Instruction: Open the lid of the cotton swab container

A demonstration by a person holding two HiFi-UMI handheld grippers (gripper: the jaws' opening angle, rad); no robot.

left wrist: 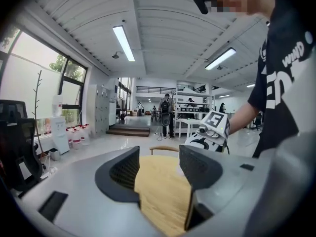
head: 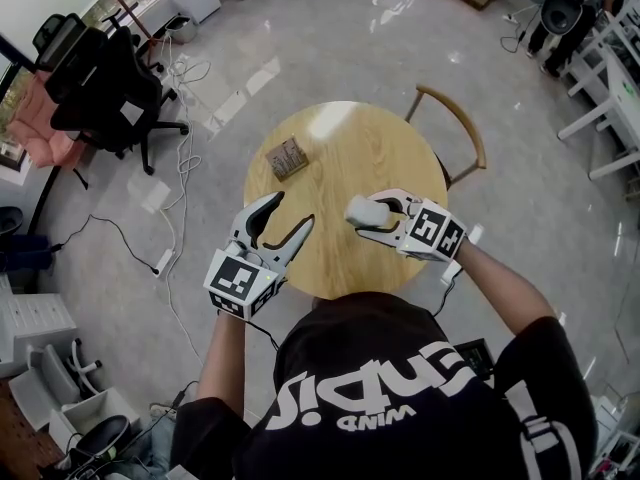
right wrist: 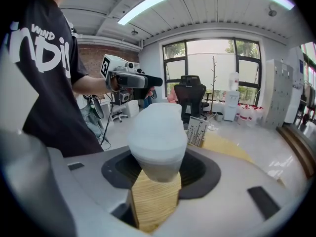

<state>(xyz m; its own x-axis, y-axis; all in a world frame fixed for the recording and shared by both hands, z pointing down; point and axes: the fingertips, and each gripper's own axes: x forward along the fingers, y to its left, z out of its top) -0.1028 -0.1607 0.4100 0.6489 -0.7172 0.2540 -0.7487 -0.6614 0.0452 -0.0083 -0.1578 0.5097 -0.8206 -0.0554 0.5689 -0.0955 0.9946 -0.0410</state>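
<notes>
Filling the middle of the floor, the round desk (head: 340, 158) carries a small packet (head: 287, 157) at its far left. Over its near side, the right tongs (head: 366, 219) clamp the white swab container (head: 358, 208). The left tongs (head: 291, 210) gape wide nearby, holding nothing.

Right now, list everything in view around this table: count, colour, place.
table: one, light wood, round, in front of the person
cotton swab container: one, whitish, between the right tool's jaws, above the table
packet: one, brown, far left of the tabletop
wooden chair: one, light wood, behind the table, right
office chair: one, black, floor, upper left
cables: several, white and black, floor left of the table
left tool: one, white and black, open and empty, near-left table edge
right tool: one, white and black, shut on the container
</notes>
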